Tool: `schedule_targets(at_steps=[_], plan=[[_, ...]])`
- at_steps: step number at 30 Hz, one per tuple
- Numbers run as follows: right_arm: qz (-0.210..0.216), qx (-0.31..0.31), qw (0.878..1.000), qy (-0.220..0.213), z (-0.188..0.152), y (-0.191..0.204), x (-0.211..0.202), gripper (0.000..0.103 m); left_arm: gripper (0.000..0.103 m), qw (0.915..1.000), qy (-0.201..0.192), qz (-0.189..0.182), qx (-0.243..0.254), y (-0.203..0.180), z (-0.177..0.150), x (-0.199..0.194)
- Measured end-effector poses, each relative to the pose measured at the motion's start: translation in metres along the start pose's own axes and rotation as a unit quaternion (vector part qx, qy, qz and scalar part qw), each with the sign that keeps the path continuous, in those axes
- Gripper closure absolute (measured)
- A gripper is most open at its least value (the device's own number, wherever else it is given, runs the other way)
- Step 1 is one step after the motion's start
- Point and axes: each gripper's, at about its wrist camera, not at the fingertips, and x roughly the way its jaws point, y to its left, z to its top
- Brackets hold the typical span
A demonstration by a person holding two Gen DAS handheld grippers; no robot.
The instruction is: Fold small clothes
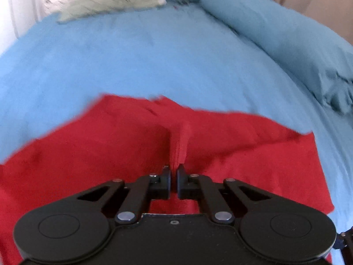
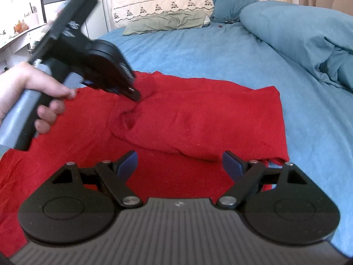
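the blue bed (image 2: 198,50) carries the red garment (image 2: 198,119), spread under both tongs. the left gripper (image 1: 173,172) is pinched narrow on a raised ridge of that cloth, probably to carry a fold over. the right gripper (image 2: 179,163) hovers wide, holding nothing, just above the near edge.

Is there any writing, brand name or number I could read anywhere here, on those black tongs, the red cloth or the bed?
None can be read.
Left tongs: a pale mark on the black body, too blurred to read.
Right tongs: a tiny pale emblem on the ribbed grey body, no letters legible.
Red cloth: no label or print visible.
Cream headboard cover: only a stitched pattern, no words.
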Motion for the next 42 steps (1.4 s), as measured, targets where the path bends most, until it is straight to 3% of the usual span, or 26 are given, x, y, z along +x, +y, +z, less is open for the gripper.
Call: schedule_targets(at_steps=[6, 9, 13, 22, 27, 32, 35, 36, 39, 42], plan=[[0.002, 0.006, 1.0, -0.004, 0.004, 0.003, -0.001, 0.003, 0.098, 0.9941, -0.049, 0.01, -0.096, 0.071, -0.023, -0.05], [0.007, 0.016, 1.0, 0.002, -0.002, 0.005, -0.002, 0.003, 0.098, 0.9902, -0.053, 0.04, -0.123, 0.097, -0.047, -0.056], [0.009, 0.025, 0.999, 0.018, -0.003, 0.009, 0.003, 0.003, 0.098, 0.9843, -0.045, 0.046, -0.164, 0.124, -0.073, -0.047], [-0.005, 0.034, 0.999, 0.041, -0.002, 0.003, 0.01, 0.003, 0.098, 0.9701, -0.145, 0.067, -0.183, 0.138, -0.075, -0.081], [-0.022, 0.047, 0.997, 0.049, 0.001, -0.011, 0.017, 0.003, 0.096, 0.9737, -0.12, 0.069, -0.181, 0.152, -0.085, -0.068], [-0.035, 0.045, 0.997, 0.05, 0.0, -0.019, 0.016, 0.004, 0.074, 0.9685, -0.099, 0.086, -0.212, 0.166, -0.109, -0.07], [-0.037, 0.049, 0.997, 0.05, 0.003, -0.021, 0.012, 0.003, 0.067, 0.9661, -0.108, 0.095, -0.215, 0.171, -0.117, -0.085], [-0.036, 0.05, 0.997, 0.048, 0.004, -0.02, 0.008, 0.003, 0.061, 0.9658, -0.117, 0.093, -0.212, 0.17, -0.116, -0.091], [-0.023, 0.048, 0.998, 0.023, 0.011, -0.014, -0.002, 0.003, 0.042, 0.9709, -0.133, 0.083, -0.181, 0.164, -0.104, -0.101], [-0.011, 0.04, 0.999, 0.001, 0.022, -0.003, 0.003, 0.001, 0.041, 0.976, -0.131, 0.1, -0.142, 0.152, -0.086, -0.092]])
